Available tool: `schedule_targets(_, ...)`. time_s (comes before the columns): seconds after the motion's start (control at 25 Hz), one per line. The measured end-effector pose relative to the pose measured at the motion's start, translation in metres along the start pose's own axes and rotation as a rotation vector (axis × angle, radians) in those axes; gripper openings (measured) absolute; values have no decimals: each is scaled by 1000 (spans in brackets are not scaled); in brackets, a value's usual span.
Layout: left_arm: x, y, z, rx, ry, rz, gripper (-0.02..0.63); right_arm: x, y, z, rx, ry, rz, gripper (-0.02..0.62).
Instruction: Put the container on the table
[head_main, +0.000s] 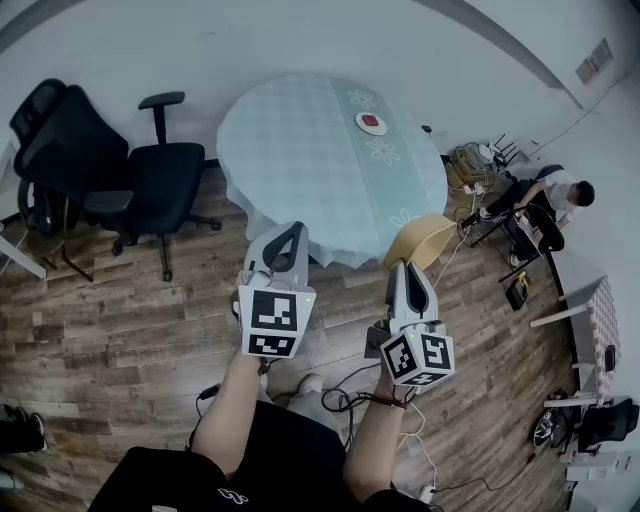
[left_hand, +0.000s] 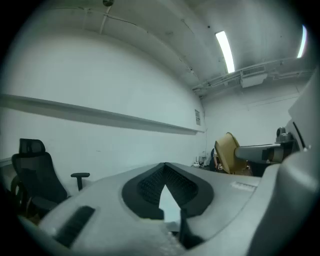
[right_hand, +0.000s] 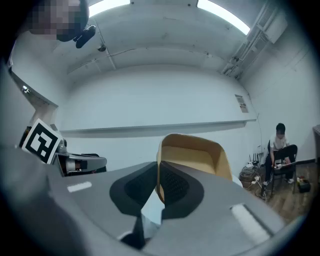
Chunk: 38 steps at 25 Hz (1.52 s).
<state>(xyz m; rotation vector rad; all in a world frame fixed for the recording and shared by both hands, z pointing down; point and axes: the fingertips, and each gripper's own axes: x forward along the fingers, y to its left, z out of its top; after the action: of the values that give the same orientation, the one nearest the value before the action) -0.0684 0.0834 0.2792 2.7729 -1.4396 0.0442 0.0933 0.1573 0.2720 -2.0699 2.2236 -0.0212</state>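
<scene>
Tan container (head_main: 422, 240) was in your right gripper (head_main: 410, 270), not on the table (head_main: 300, 150) yet. The right gripper view showed the jaws pinched onto one side wall of it (right_hand: 195, 155), a pad on each face and a gap no wider than that wall. Its open mouth faced back along the gripper, so it was carried on its side. It hung in the air just off the table's near-right edge. From the head view I couldn't tell if any of it was over the top.

Left gripper (head_main: 290, 235) was at the table's near edge too, tips closed together with nothing between them.

My read: carry phase, placement not started.

Risks as I judged them:
- You had a one-wall pinch with the load hanging out past the pads. A quick swing toward the table could make it pivot or slip in the grip.
- If you let go that close to the table's edge, it could land half on and tip off to the wood floor (head_main: 100, 330). Get it well inboard first.
- Tablecloth (head_main: 330, 235) hung loose over the table's rim. Dragging a low corner across it could bunch the cloth and shift the small white dish (head_main: 371, 123) on the table's far side.
- Set down on its side, it could rock. Level it first.
- Cables (head_main: 345, 385) lay on the floor on the table's near side, by your feet. Stepping in could snag one.
</scene>
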Motion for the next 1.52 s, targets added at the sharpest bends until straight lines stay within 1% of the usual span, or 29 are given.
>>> schedule_targets(0.16, -2, -1, 7, -15, -8, -20, 2, -2, 3, 4, -2, -4, 3, 26)
schedule_targets(0.28, -3, -1, 17, -18, -28, -34, 2, -3, 3, 15, -4, -31, -2, 26)
schedule_targets(0.44, -1, 7, 31, 10, -57, -31, 2, 1, 0, 30, 22, -81, -19, 28)
schedule_targets(0.68, 6, 15, 49, -7, -93, -37, 2, 3, 2, 47, -25, -90, -29, 28)
schedule_targets(0.88, 13, 9, 53, -19, -109, -58, 2, -4, -9, 52, -49, -91, -58, 28)
schedule_targets(1.08, 27, -1, 41, -14, -84, -70, 2, -2, -29, 42, -26, -81, -77, 28)
schedule_targets(1.2, 39, 1, 29, 7, -53, -71, 2, 15, -35, 28, 9, -71, -70, 28)
schedule_targets(1.4, 77, 32, 14, -12, -19, -8, 2, 65, -39, 6, 6, -30, -14, 28)
schedule_targets(1.52, 105, 38, -5, -27, 29, 9, 2, 86, -62, -3, 25, -7, -27, 28)
